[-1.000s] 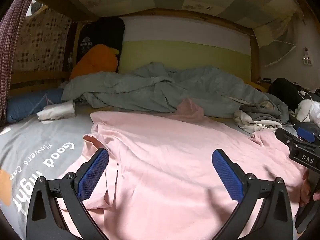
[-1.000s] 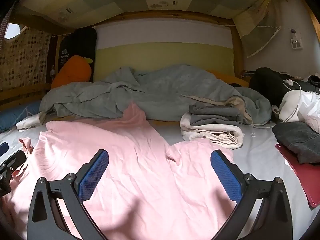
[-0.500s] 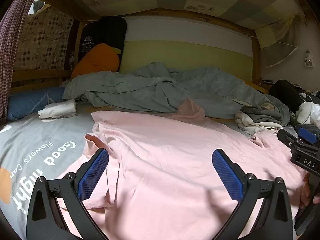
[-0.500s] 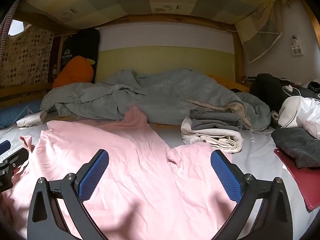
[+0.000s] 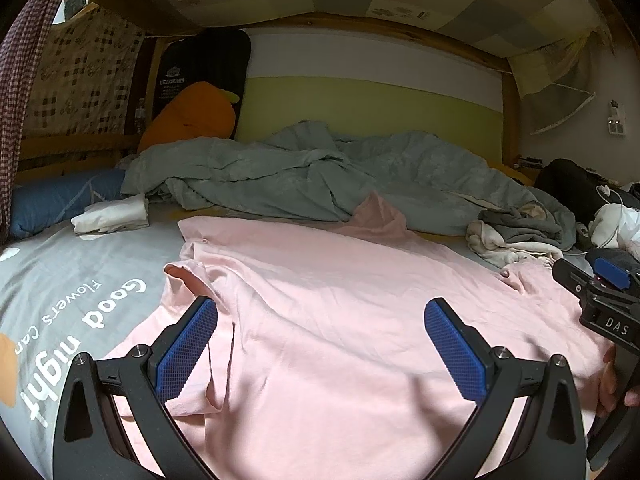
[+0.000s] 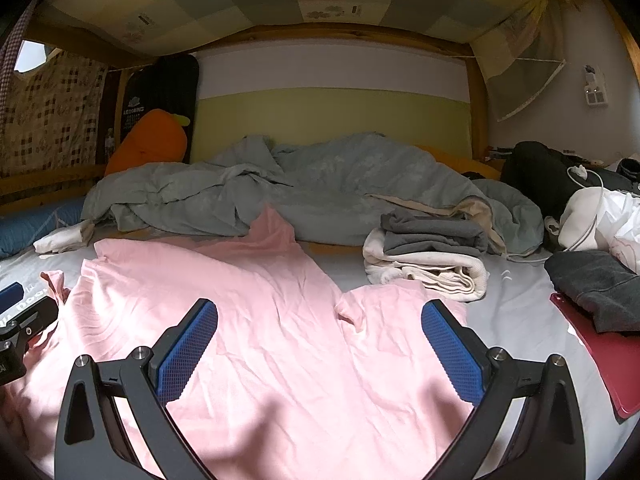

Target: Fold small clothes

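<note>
Nearest, the left gripper (image 5: 320,344) and right gripper (image 6: 318,346) both hang over the pink shirt (image 5: 360,320), jaws spread wide with nothing between them. That shirt lies spread on the grey sheet (image 5: 72,280). Beyond the shirt's right sleeve sits a folded stack (image 6: 428,260); behind the shirt, a rumpled duvet (image 6: 320,188) and a carrot plush (image 5: 188,116).

Both the left gripper (image 5: 321,346) and the right gripper (image 6: 319,346) have black frames, blue textured pads (image 5: 187,349), silver screws; one carries a "DAS" label (image 5: 616,324).
</note>
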`<state>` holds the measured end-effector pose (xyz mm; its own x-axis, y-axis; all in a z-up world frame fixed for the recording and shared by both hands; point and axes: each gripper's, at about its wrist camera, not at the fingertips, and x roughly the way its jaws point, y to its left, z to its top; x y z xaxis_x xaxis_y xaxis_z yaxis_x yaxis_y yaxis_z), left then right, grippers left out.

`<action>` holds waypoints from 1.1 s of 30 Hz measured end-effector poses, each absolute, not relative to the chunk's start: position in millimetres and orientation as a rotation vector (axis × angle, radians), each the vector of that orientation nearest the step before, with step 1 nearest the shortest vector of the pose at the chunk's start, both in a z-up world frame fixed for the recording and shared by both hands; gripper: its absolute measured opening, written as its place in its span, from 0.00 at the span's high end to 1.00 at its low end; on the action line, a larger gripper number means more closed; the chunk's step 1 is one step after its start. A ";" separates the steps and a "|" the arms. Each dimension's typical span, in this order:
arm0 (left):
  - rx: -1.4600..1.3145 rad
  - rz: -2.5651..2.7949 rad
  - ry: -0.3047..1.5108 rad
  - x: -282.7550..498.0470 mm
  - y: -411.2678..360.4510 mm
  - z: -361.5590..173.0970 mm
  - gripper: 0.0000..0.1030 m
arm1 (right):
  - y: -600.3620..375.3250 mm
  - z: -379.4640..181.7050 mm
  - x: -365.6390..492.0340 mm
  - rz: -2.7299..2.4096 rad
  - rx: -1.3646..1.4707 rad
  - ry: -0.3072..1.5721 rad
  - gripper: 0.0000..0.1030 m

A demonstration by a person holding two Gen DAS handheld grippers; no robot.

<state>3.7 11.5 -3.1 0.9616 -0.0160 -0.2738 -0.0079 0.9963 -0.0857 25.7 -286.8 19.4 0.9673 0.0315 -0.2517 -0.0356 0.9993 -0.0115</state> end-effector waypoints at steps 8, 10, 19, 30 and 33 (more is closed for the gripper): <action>-0.085 -0.002 0.281 3.6 12.0 -3.2 0.00 | -286.8 19.1 25.3 0.033 -0.015 0.254 0.01; -0.085 -0.003 0.280 3.8 13.0 -3.1 0.00 | -286.7 19.2 25.4 0.032 -0.016 0.254 0.01; -0.066 -0.004 0.273 2.0 12.5 -4.1 0.00 | -287.7 20.2 25.4 0.031 -0.014 0.252 0.01; -0.041 0.003 0.258 -1.4 6.2 -1.2 0.00 | -293.4 23.2 25.1 0.025 -0.004 0.241 0.01; -0.036 0.003 0.249 -3.9 5.0 -0.5 0.00 | -292.9 24.2 25.8 0.027 -0.010 0.236 0.01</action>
